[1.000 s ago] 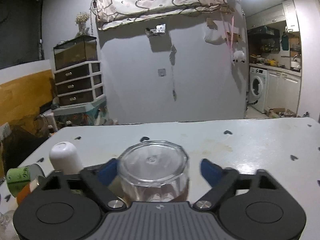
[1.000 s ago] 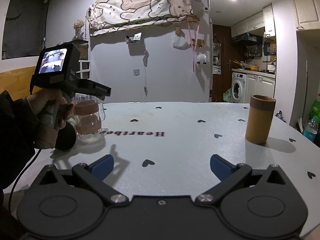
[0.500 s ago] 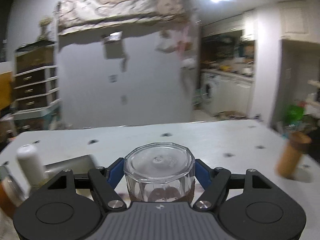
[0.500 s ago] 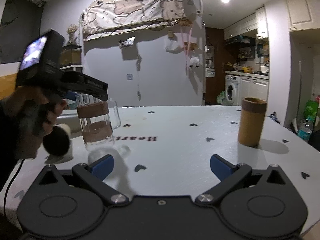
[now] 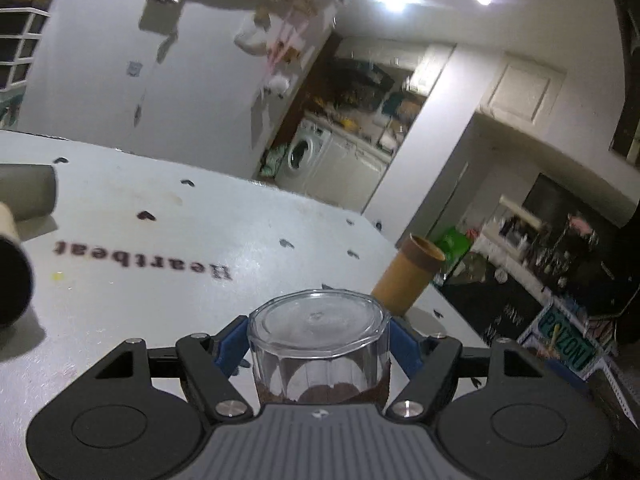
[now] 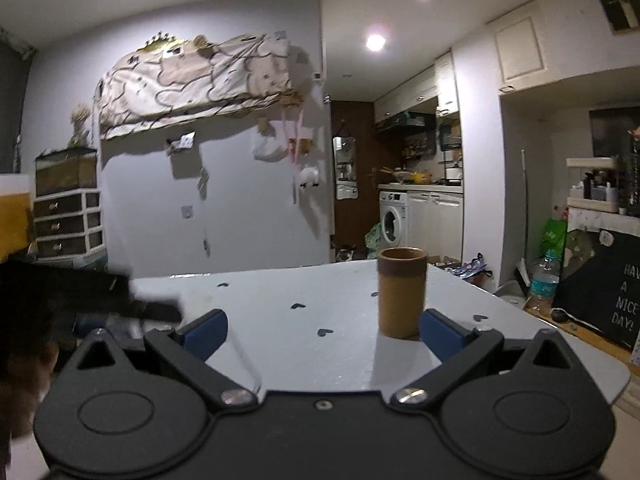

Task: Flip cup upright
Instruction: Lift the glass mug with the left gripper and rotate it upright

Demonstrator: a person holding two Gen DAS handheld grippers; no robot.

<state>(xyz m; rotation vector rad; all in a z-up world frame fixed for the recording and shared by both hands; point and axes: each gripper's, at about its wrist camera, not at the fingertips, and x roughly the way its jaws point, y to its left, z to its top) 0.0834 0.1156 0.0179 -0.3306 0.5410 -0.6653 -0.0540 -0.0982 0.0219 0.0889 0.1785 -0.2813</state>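
Your left tongs [image 5: 319, 340] pinch the glass cup [image 5: 319, 344] between the blue fingers [image 5: 230, 342], its thick closed base facing up toward the camera and a brown band around its lower part; whether anything is inside it you cannot tell. A second ago those fingers stood wide on either side of the cup; now they press its walls, and the view has swung right and tilted, so the desk [image 5: 160, 248] with its "Heartbeat" lettering slants. Your right tongs [image 6: 322, 330] are spread wide and hold nothing. They have turned toward the brown cylinder cup [image 6: 402, 292], which stands upright on the desk with its mouth up, now just ahead of the right finger.
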